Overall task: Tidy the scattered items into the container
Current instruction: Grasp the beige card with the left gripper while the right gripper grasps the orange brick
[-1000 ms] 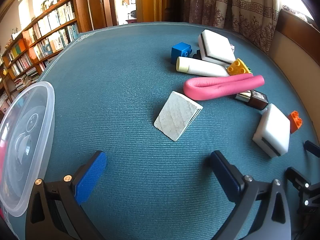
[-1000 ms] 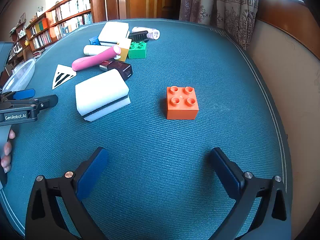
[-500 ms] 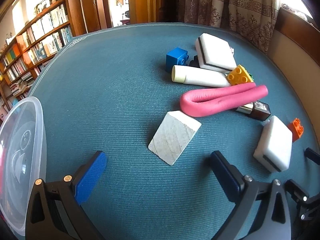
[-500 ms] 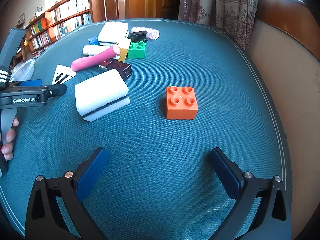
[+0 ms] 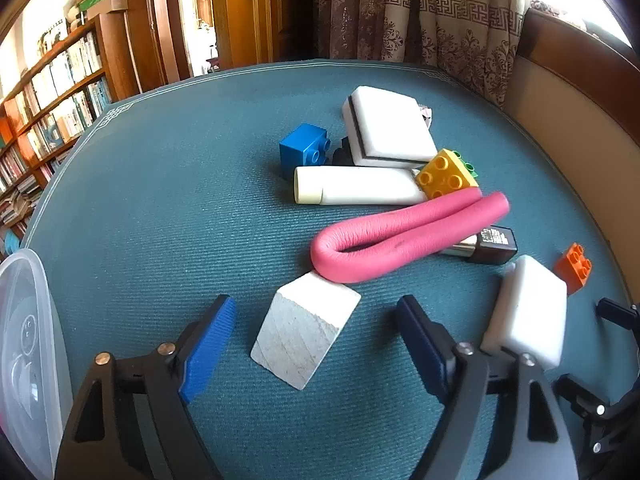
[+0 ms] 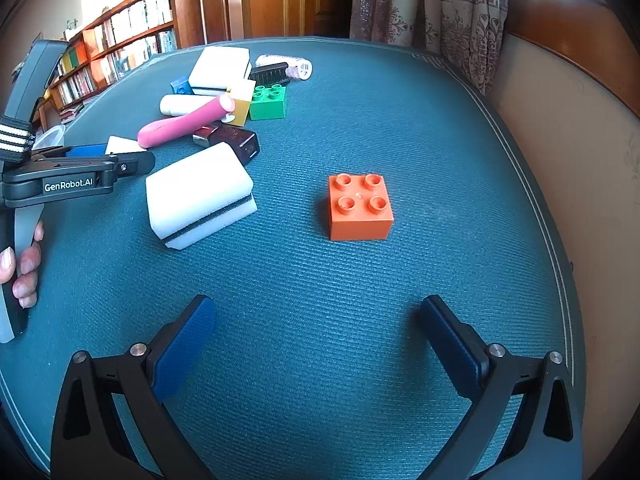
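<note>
Orange brick [image 6: 359,206], teal ribbed tablecloth [image 6: 360,300]

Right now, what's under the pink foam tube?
The pink tube lies partly over a dark, labelled box, with the yellow brick at its far ends. How far the box reaches beneath is hidden.

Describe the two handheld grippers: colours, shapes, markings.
The left gripper and right gripper match: black plastic arms with triangular cut-outs, silver rivets, and flat blue ribbed pads on the jaws. From the right wrist view, the left gripper's side reads "GenRobot.AI" in white; it has a grey handle and a black-and-white striped band. No sleeves show.
</note>
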Motion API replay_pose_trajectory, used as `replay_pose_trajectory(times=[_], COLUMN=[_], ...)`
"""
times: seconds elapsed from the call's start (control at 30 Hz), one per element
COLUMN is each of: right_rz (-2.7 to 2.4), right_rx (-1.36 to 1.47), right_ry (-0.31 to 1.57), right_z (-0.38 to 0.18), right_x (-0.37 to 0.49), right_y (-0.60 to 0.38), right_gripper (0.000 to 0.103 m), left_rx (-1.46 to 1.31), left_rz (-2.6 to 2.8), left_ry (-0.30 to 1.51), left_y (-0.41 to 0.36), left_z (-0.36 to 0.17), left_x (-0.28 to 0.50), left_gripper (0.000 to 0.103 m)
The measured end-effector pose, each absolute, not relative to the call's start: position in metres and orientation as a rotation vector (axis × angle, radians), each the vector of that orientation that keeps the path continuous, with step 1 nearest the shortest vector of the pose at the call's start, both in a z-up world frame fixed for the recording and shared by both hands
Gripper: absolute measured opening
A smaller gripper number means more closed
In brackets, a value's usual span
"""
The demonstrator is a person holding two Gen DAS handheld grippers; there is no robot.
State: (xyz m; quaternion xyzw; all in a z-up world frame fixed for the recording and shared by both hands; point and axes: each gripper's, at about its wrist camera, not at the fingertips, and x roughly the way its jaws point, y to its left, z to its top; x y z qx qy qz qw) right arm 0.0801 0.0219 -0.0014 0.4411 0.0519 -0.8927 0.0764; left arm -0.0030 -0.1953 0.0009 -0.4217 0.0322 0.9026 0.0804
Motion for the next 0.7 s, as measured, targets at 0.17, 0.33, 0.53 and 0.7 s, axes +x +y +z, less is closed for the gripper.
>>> replay_pose_trajectory(times=[0.17,0.33,0.53,0.7], right_rz=[-2.690,-2.716,-2.787,-2.831], right_rx=[1.324,1.312,1.308,1.294], right_ry=[0.131,0.075,0.009,0.030], right_z=[0.001,0.006,0.012,0.013], right_x=[0.074,0.063,0.043,0.038], right_y=[0.023,0.027,0.036,0.039], right_gripper=[0.103,0.091,0.072,0.050], left_rx=[-1.241,-1.232,-1.232,-1.241], left_rz=[2.698,2.683,2.674,2.663], left_ry=[0.091,0.019,0.018,-0.011], left_y=[-0.201,-0.210,-0.208,-0.208], left_z=[0.003,0.005,0.003,0.005], left_x=[-0.003,0.000,0.014,0.024], left_gripper=[0.066,0.046,0.039,0.039])
